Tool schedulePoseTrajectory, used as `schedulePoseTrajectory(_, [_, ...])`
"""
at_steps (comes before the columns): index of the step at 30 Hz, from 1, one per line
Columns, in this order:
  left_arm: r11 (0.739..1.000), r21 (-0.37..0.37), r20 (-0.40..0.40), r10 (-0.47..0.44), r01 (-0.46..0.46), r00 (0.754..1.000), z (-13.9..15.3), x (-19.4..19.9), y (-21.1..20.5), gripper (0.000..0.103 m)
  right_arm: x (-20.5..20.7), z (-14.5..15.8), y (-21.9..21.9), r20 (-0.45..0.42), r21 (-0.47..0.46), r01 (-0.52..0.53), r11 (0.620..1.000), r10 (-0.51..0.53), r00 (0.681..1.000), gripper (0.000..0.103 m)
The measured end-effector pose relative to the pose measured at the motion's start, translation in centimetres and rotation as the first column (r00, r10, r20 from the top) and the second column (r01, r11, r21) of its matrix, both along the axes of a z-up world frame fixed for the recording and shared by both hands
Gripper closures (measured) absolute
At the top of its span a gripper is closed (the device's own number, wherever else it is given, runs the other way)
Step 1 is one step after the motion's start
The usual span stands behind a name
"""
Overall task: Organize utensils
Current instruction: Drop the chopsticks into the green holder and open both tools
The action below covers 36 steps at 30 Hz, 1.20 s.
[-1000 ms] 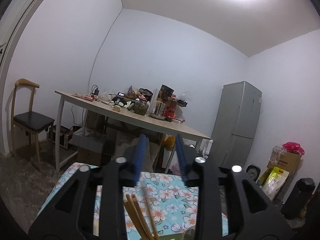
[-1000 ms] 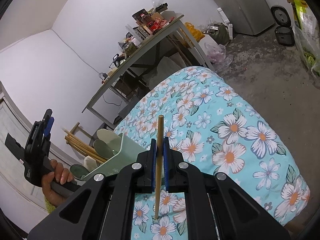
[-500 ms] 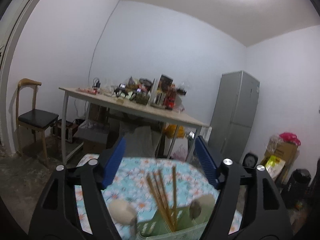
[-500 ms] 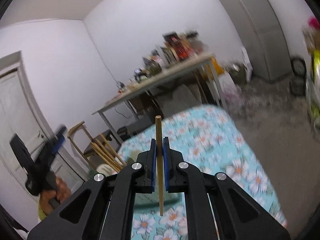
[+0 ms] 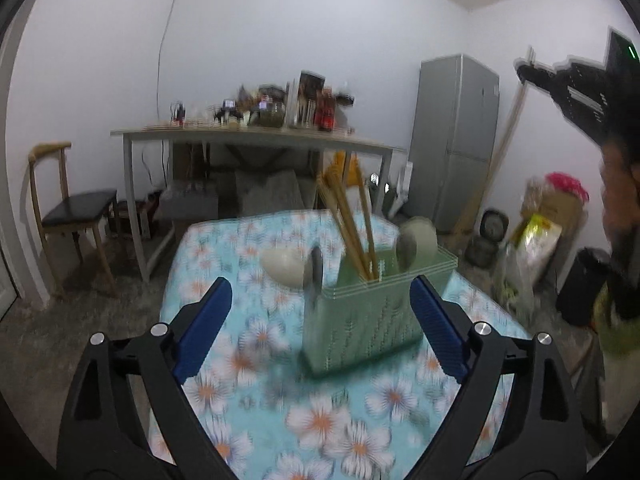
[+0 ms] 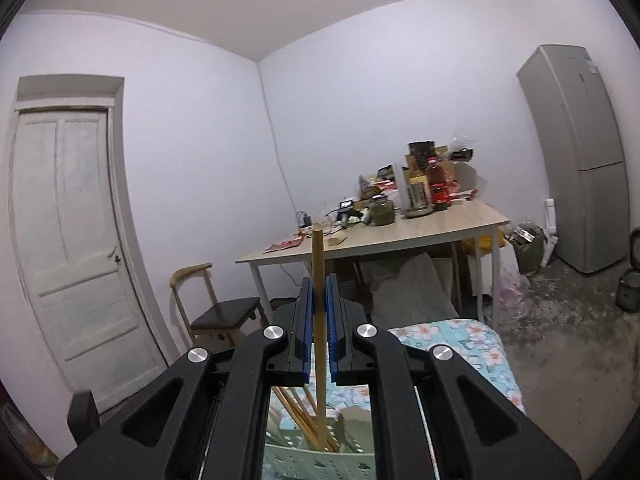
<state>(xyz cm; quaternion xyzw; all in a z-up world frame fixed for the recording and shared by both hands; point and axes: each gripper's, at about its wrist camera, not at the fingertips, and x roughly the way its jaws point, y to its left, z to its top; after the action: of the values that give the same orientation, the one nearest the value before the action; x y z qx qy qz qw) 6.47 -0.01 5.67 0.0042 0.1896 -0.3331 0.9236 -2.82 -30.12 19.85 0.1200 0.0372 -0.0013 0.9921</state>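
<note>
Left gripper (image 5: 320,312): jaws just opened wide, green utensil holder (image 5: 360,316) ahead between them, untouched. Right gripper (image 6: 319,300): clamped on one upright chopstick (image 6: 318,264) above that holder.

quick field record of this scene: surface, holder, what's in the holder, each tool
surface: floral tablecloth
holder: green utensil holder, upright on the cloth
holder contents: wooden chopsticks standing up; pale spoons at both ends
left tool: jaws wide, just been opening, either side of the holder, no pad touching it
right tool: shut on a single chopstick, held upright above the holder
background: cluttered table, fridge, chair
</note>
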Motion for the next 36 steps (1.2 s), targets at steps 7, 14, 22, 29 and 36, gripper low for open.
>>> schedulePoseTrajectory(7, [1.0,0.012,-0.129,-0.013,0.015,0.992,-4.2,0.0,1.1,0.016,4.5,-0.9,1.3,-0.053,-0.014,-0.022,1.0,0.021,0.998,0.096])
schedulePoseTrajectory(14, [1.0,0.016,-0.165,-0.019,0.022,0.986,-6.0,0.4,1.0,0.016,8.3,-2.6,1.7,-0.127,-0.026,0.0,1.0,-0.004,0.992,0.096])
schedulePoseTrajectory(22, [1.0,0.015,-0.196,-0.006,0.01,0.981,-6.7,1.6,1.3,0.016,11.0,-5.6,1.2,-0.24,0.025,-0.017,1.0,0.022,0.971,0.096])
schedulePoseTrajectory(29, [1.0,0.01,-0.202,-0.013,0.016,0.979,-6.6,1.4,1.0,0.016,12.3,-9.7,0.8,-0.405,0.057,-0.012,0.998,0.034,0.914,0.095])
schedulePoseTrajectory(36, [1.0,0.021,-0.188,-0.01,0.015,0.982,-5.9,0.4,0.1,0.013,9.0,-10.5,0.0,-0.387,0.081,0.034,0.996,0.0,0.922,0.064])
